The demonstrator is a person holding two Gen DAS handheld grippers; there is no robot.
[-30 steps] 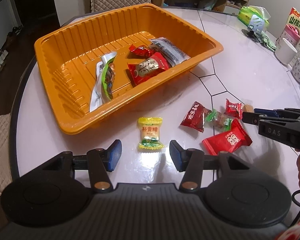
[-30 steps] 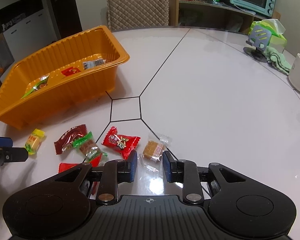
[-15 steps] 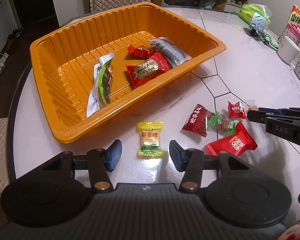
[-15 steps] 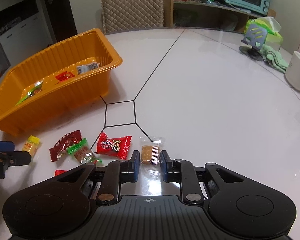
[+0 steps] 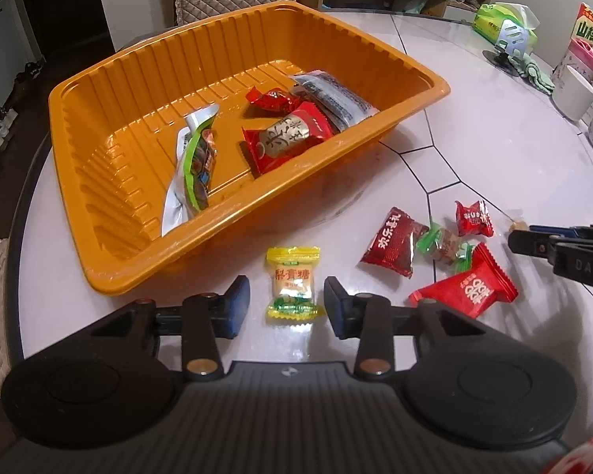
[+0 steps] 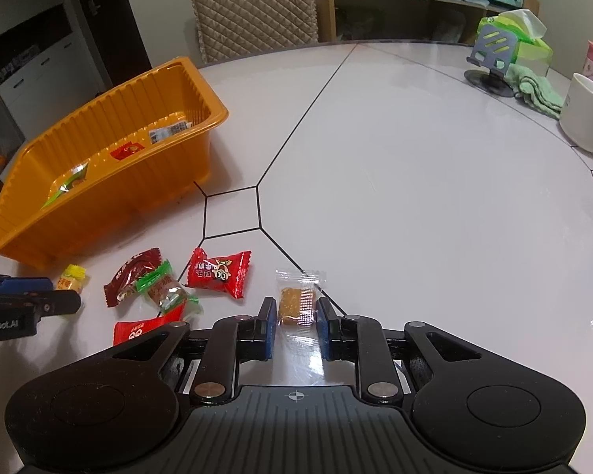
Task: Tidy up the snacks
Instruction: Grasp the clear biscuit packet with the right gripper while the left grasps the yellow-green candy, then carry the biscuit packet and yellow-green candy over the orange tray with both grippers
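Observation:
An orange tray [image 5: 257,205] stands at the table's far left, with a green-and-white packet [image 5: 195,162], a red-and-gold packet [image 5: 288,138] and two more snacks in it. A yellow candy [image 5: 294,282] lies on the table in front of the tray. My left gripper [image 5: 286,304] straddles it and its jaws are closing; small gaps still show beside the wrapper. My right gripper [image 6: 295,322] is shut on a brown candy in a clear wrapper [image 6: 296,300] that rests on the table. A dark red packet [image 5: 391,243], a green-wrapped candy [image 5: 444,247], a small red candy [image 5: 472,217] and a red packet [image 5: 470,286] lie between the grippers.
A white mug [image 6: 587,112], a green cloth [image 6: 537,91] and a phone stand [image 6: 492,55] sit at the table's far right. A quilted chair [image 6: 253,4] stands behind the table. The table's dark rim [image 5: 23,197] curves just left of the tray.
The left jaws have narrowed around the yellow candy. The right jaws have closed onto the brown candy. Neither hand has shifted much.

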